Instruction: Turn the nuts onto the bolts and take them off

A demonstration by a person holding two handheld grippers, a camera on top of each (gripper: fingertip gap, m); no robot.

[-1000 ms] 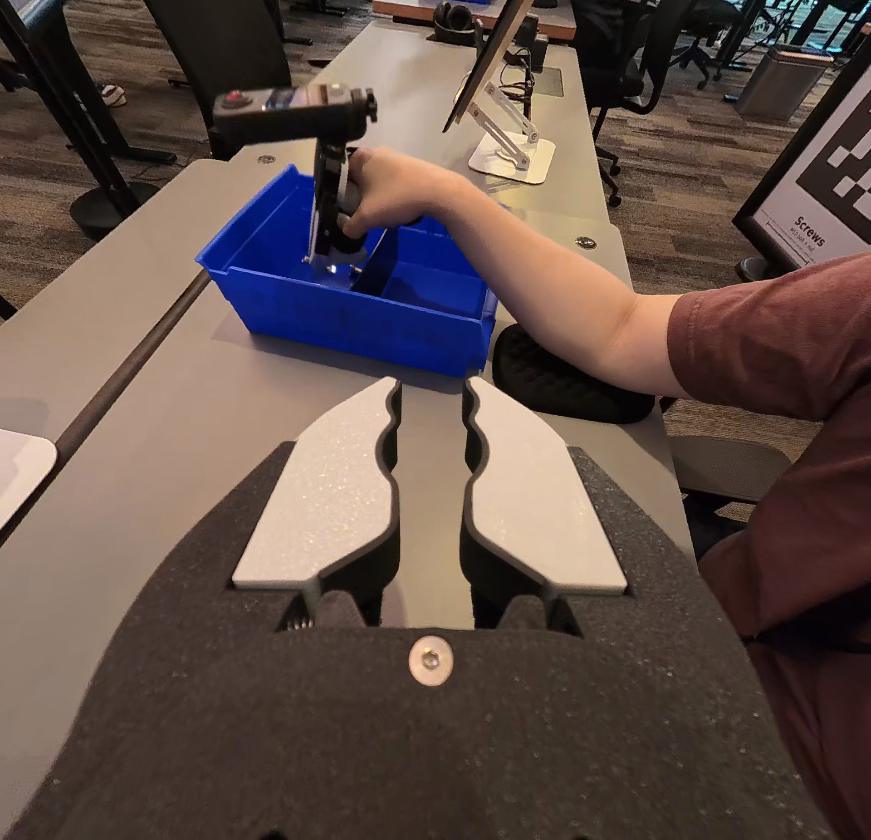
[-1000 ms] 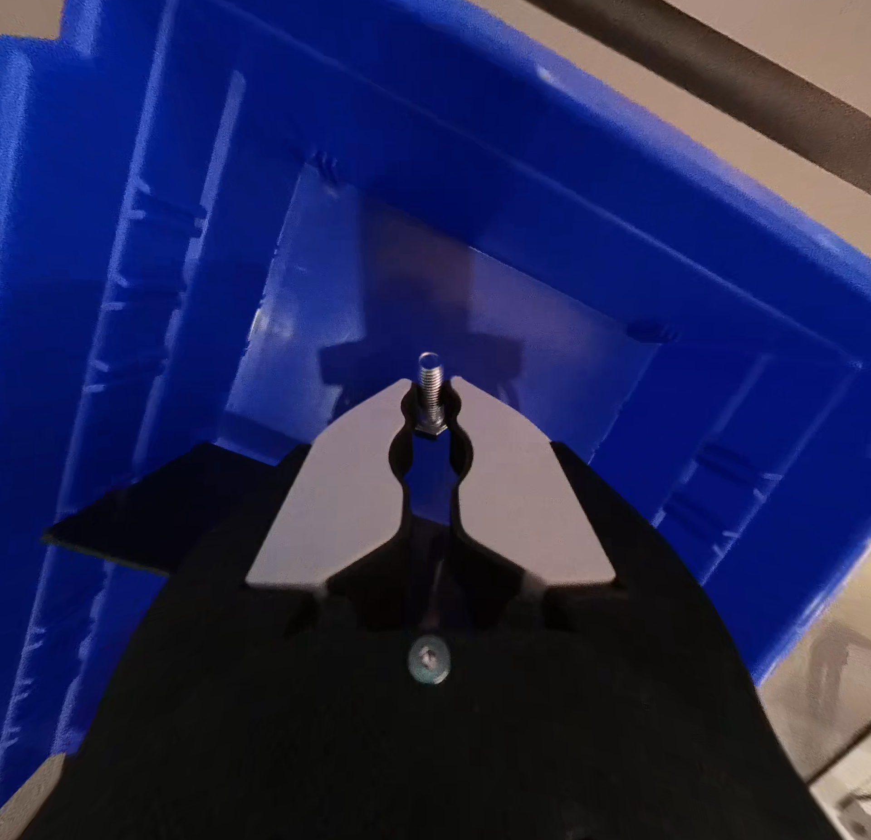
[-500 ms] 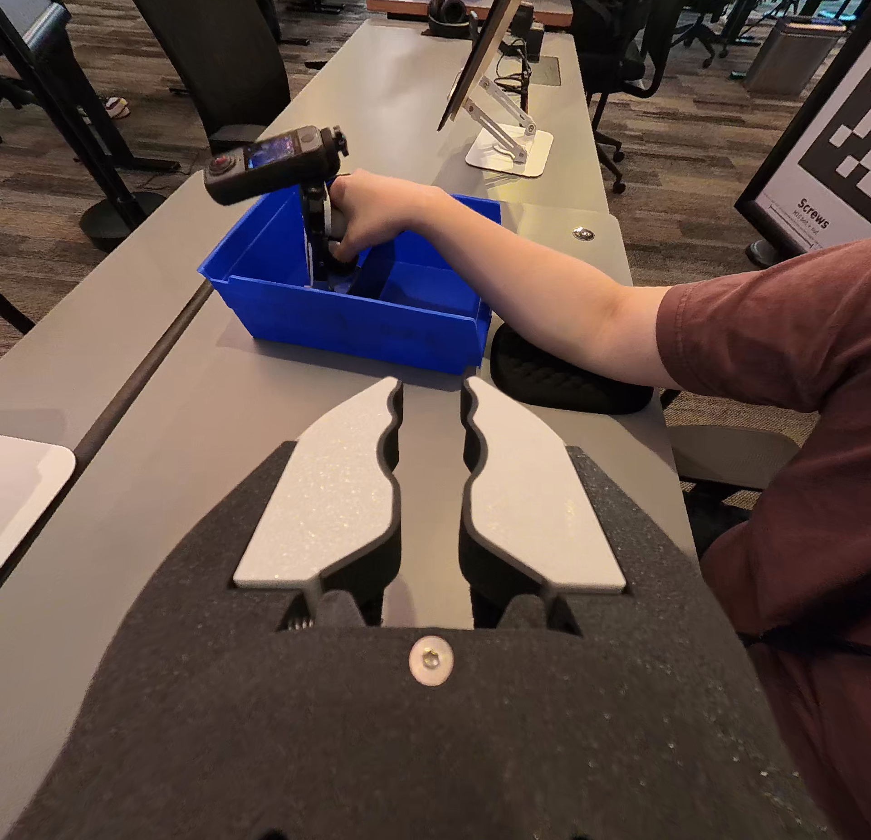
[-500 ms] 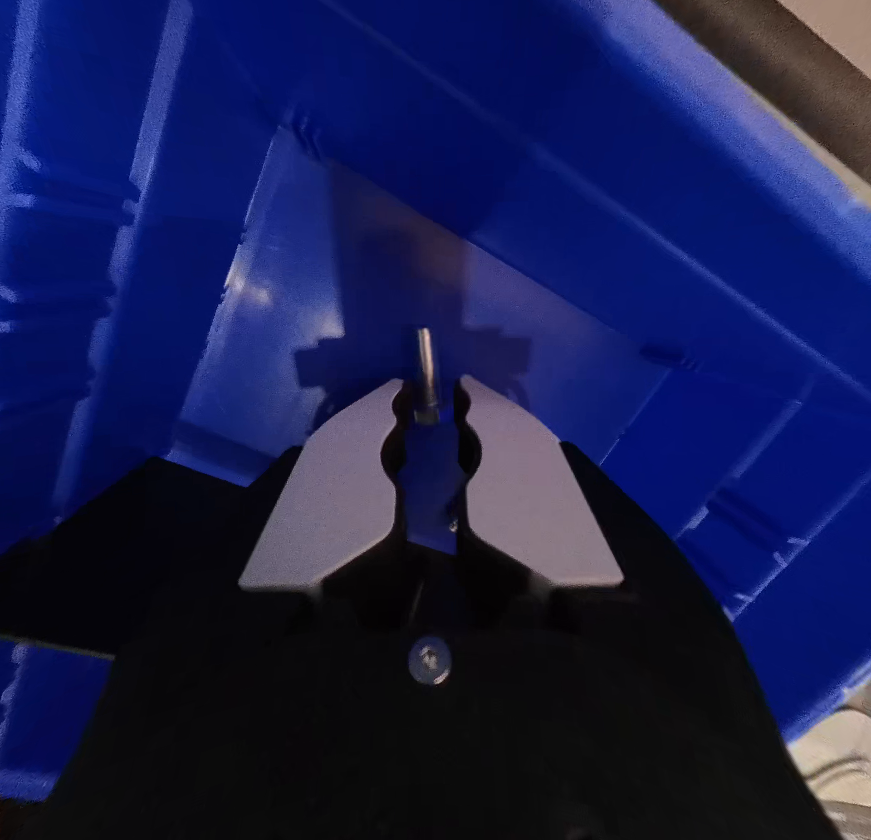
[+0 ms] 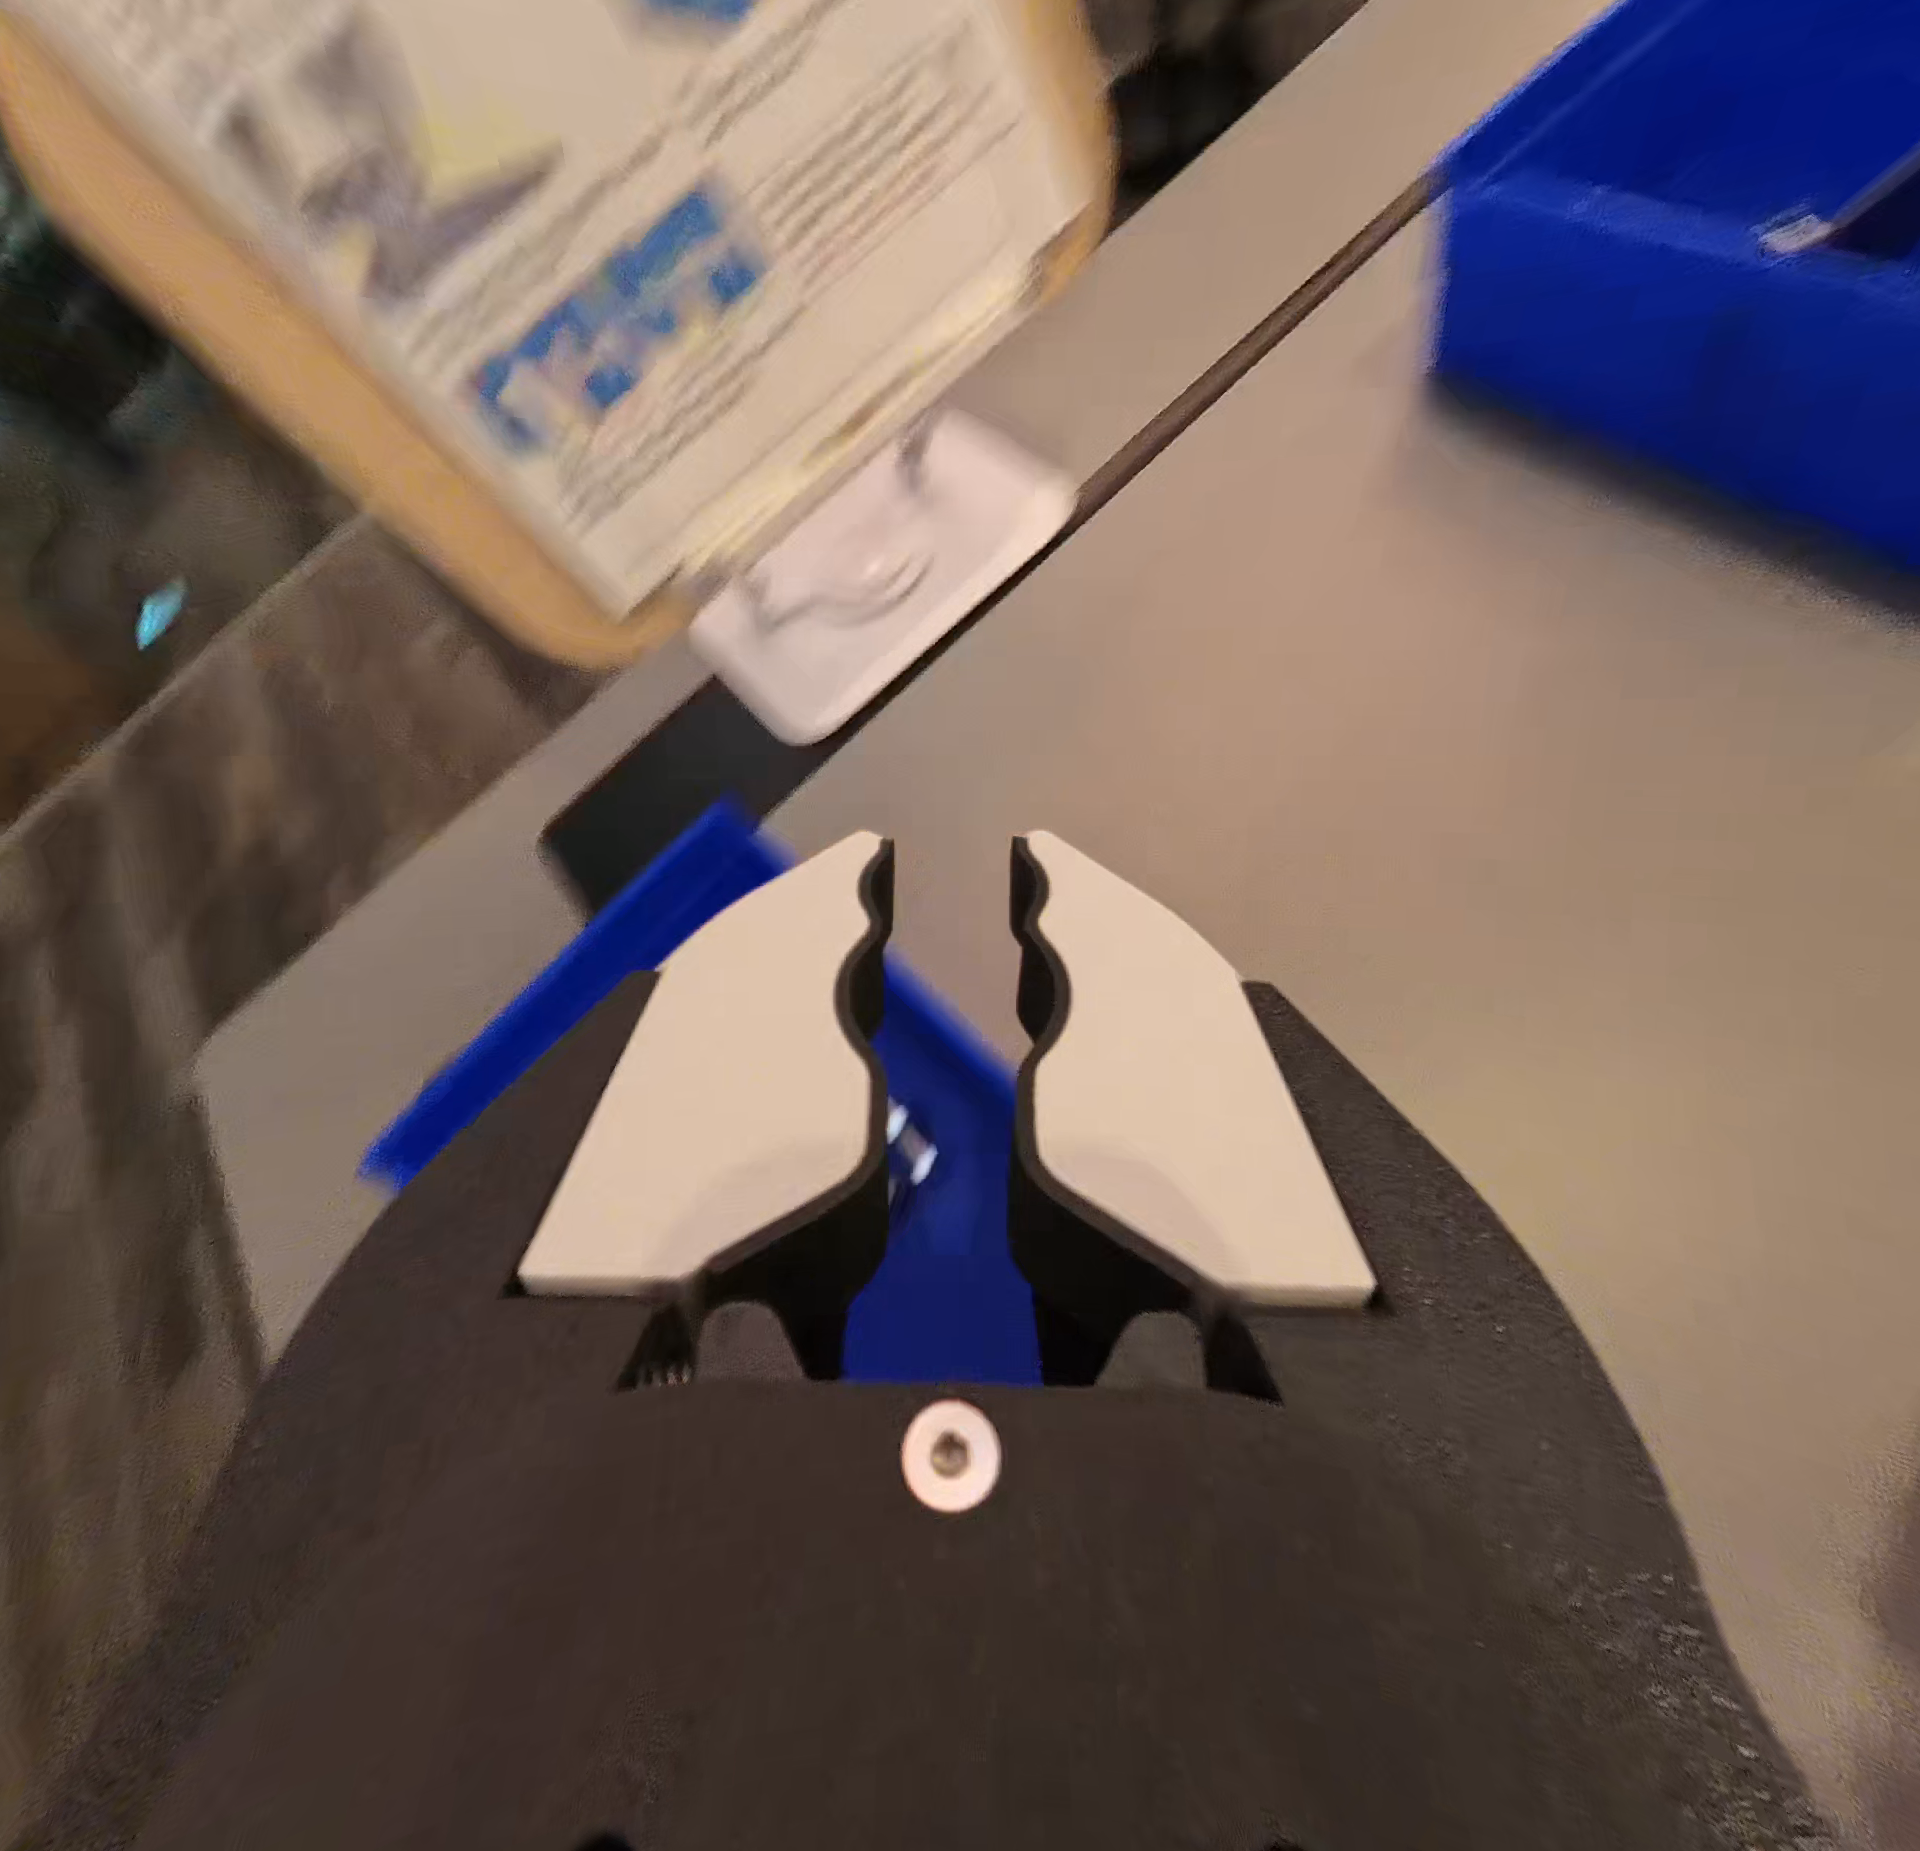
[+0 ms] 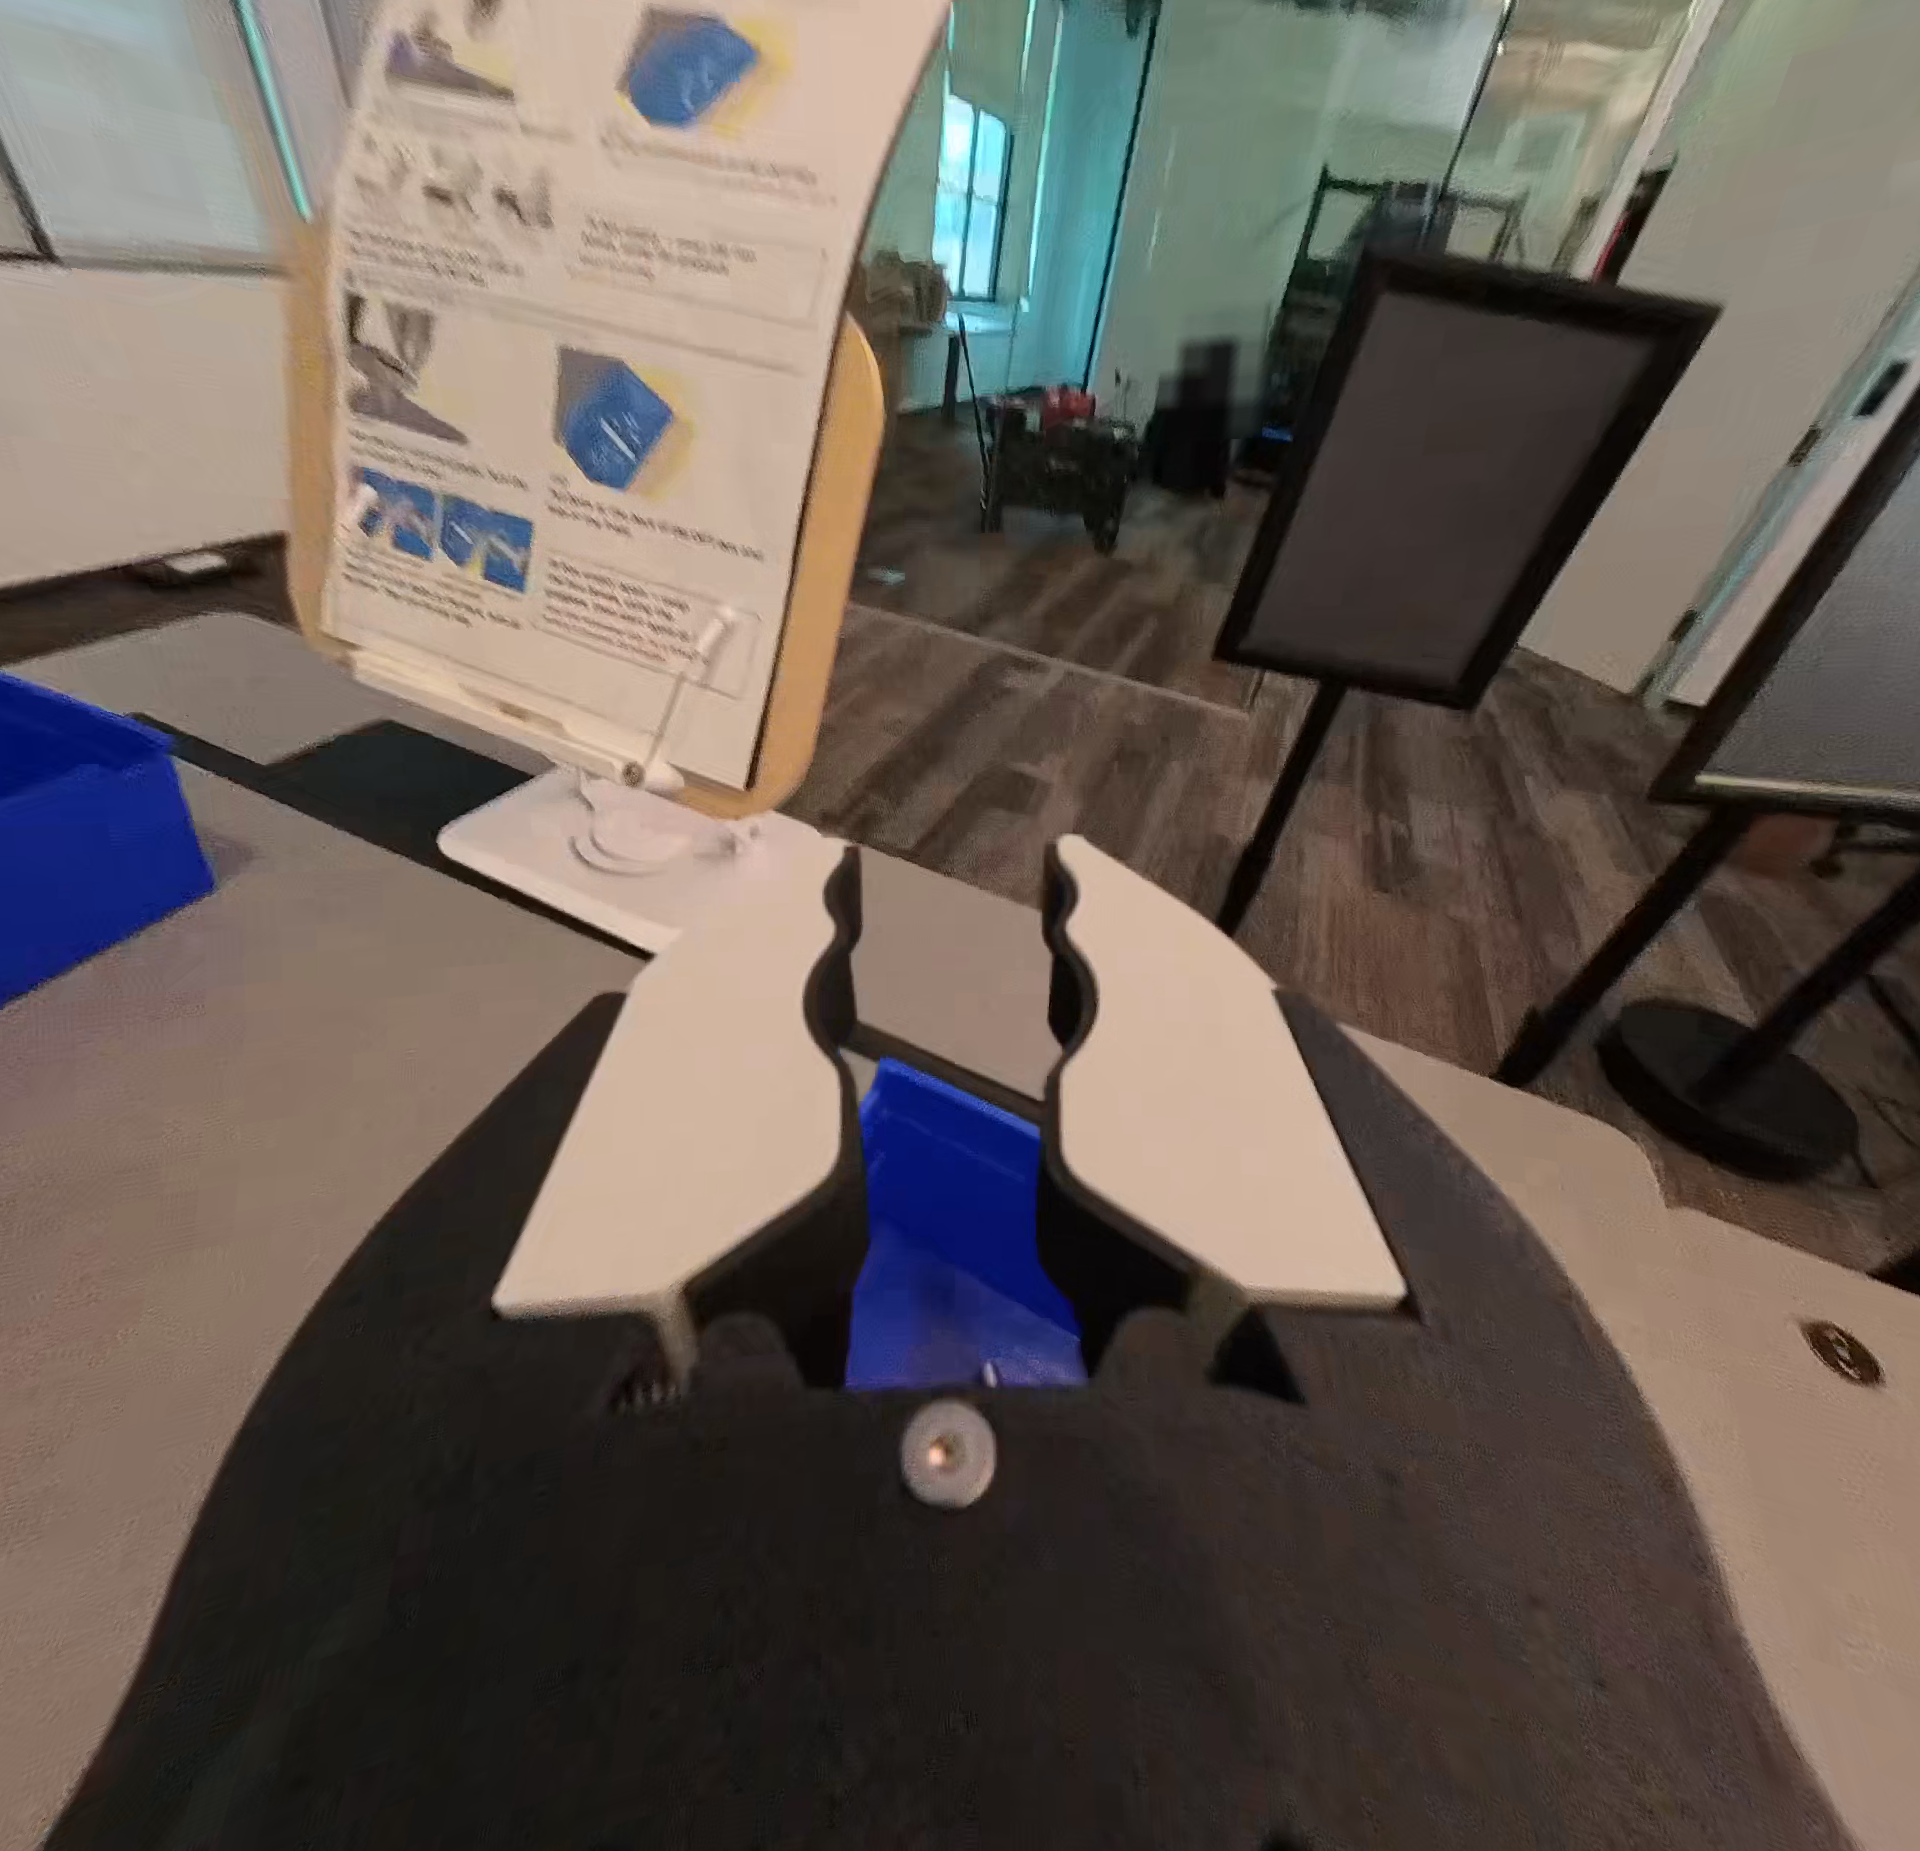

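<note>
Over a small blue bin (image 5: 665, 970) at the table (image 5: 1455, 866) edge, both grippers, left (image 5: 948, 845) and right (image 6: 951, 851), gaped empty.

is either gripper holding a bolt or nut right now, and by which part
Nothing is held. The left gripper and the right gripper are both open, with only grey table and a blue bin showing between their fingers.
</note>
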